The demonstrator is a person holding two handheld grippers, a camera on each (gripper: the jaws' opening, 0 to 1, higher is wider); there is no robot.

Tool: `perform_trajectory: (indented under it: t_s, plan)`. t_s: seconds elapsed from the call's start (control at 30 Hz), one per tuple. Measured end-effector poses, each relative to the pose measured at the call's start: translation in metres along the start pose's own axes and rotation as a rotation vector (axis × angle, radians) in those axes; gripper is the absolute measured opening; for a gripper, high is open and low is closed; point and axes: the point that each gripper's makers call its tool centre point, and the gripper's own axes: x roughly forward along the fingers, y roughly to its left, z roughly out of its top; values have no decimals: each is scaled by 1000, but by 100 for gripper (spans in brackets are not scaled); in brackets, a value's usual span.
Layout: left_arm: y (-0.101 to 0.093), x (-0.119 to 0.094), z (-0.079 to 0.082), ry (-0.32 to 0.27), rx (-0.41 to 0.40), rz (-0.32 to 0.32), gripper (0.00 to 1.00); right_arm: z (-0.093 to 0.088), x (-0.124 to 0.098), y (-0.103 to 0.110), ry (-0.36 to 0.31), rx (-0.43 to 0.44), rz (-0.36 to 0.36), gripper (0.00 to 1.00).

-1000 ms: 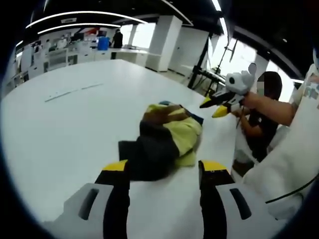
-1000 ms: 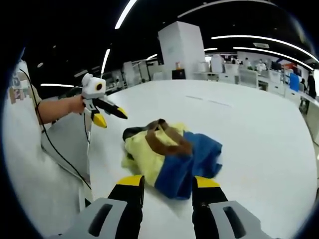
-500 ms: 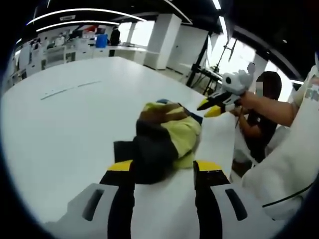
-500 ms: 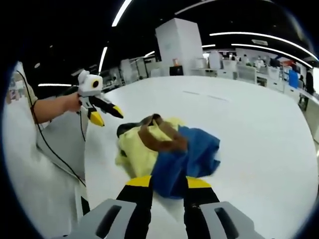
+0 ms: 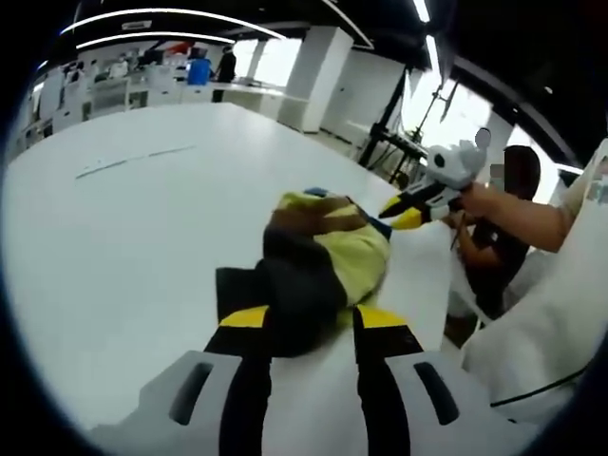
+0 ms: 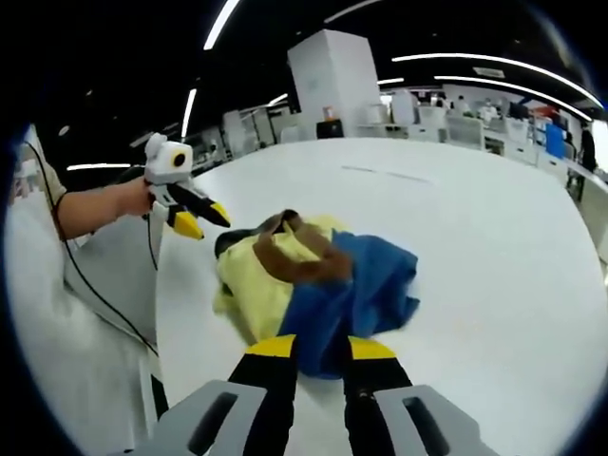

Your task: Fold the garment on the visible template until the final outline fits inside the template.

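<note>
i see one crumpled garment (image 5: 318, 261), yellow, blue, brown and black, lying on one white table (image 5: 123, 218). my left gripper (image 5: 306, 318) has its jaws narrow around the black edge; my right gripper (image 6: 321, 348) has its jaws narrow around the blue edge.

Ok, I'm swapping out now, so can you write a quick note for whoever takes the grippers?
Left gripper: fingers narrowed around the garment's dark edge; a firm grip can't be confirmed.
Right gripper: fingers narrowed around the blue edge; same doubt.
Garment: a crumpled heap of yellow, blue, brown and dark cloth on the white table.
Done: no fold made.
Left: spread it flat, then fold it to fit the template, which I cannot make out.
</note>
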Motion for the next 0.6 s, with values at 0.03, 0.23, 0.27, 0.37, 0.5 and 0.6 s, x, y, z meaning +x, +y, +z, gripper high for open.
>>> perform_trajectory:
  t_s: [0.03, 0.23, 0.27, 0.37, 0.5, 0.6]
  plan:
    - [2, 1, 0, 1, -3, 5, 28, 0, 0, -1, 0, 4, -2, 13]
    - [7, 6, -2, 2, -36, 17, 23, 4, 2, -3, -18, 31, -7, 9]
    - [8, 7, -3, 5, -37, 19, 22, 4, 2, -4, -17, 33, -9, 9]
    - [9, 9, -3, 10, -37, 23, 22, 3, 5, -5, -11, 46, -11, 8]
    - [10, 12, -3, 16, -39, 24, 21, -1, 10, -5, 6, 55, -14, 8]
    - [12, 14, -4, 18, -51, 28, 21, -3, 12, -6, 14, 57, -17, 7]
